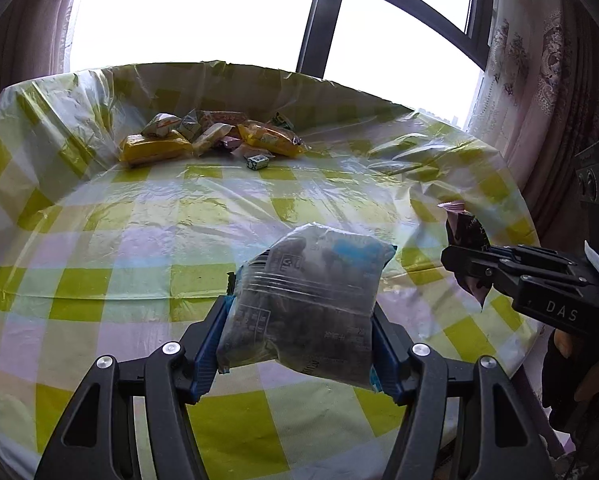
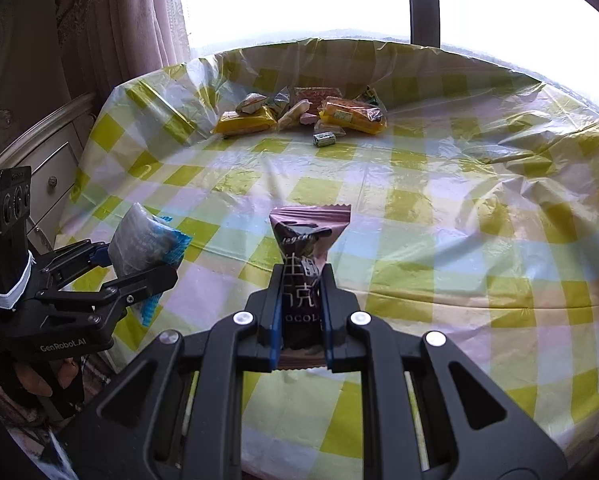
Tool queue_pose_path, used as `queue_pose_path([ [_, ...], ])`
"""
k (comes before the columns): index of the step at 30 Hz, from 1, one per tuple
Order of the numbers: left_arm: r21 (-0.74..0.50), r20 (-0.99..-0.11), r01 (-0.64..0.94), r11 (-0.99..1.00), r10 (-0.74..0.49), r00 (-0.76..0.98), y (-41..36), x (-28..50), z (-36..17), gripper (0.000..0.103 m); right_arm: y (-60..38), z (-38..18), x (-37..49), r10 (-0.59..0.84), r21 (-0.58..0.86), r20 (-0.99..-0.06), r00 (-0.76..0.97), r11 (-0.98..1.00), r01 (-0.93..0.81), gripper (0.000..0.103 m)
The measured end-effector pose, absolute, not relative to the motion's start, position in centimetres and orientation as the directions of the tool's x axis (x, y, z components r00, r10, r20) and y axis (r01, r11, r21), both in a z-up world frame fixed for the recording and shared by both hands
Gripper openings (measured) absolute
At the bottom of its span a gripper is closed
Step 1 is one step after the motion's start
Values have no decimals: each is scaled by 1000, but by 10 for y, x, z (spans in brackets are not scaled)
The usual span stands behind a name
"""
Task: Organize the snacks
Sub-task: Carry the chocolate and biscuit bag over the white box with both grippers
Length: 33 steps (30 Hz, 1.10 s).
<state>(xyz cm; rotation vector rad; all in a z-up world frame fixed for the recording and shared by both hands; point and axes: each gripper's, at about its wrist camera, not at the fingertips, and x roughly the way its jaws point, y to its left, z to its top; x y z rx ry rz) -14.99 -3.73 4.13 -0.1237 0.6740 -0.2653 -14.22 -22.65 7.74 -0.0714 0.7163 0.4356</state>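
Observation:
My left gripper [image 1: 299, 320] is shut on a clear snack bag with blue edges [image 1: 311, 276], held above the near part of the table. The right wrist view shows that left gripper [image 2: 139, 266] and the bag [image 2: 137, 236] at the left. My right gripper [image 2: 301, 300] is shut on a brown and pink chocolate packet [image 2: 308, 232] that stands up between its blue pads. In the left wrist view the right gripper [image 1: 459, 262] holds the same packet [image 1: 465, 228] at the right edge. A pile of yellow and orange snack packs [image 1: 211, 136] [image 2: 299, 114] lies at the far side.
A round table under a yellow-green checked plastic cloth [image 1: 139, 240] [image 2: 459, 240] fills both views. A small green-white candy [image 1: 257, 162] [image 2: 324, 139] lies in front of the pile. A window and curtains stand behind, and a white dresser [image 2: 47, 168] stands left of the table.

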Motion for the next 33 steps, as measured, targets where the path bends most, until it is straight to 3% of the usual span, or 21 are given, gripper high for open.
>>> queue_pose_path([
  [17,-71,-602,448,891,-396,694,-132,-173,61,65,-335,84,-191,235,112,-628,742,971,-212,19],
  [33,-78,-645,664,744,-545,536,-219,-180,70,65,-399,94,-239,106,74,-601,792,994,-77,19],
])
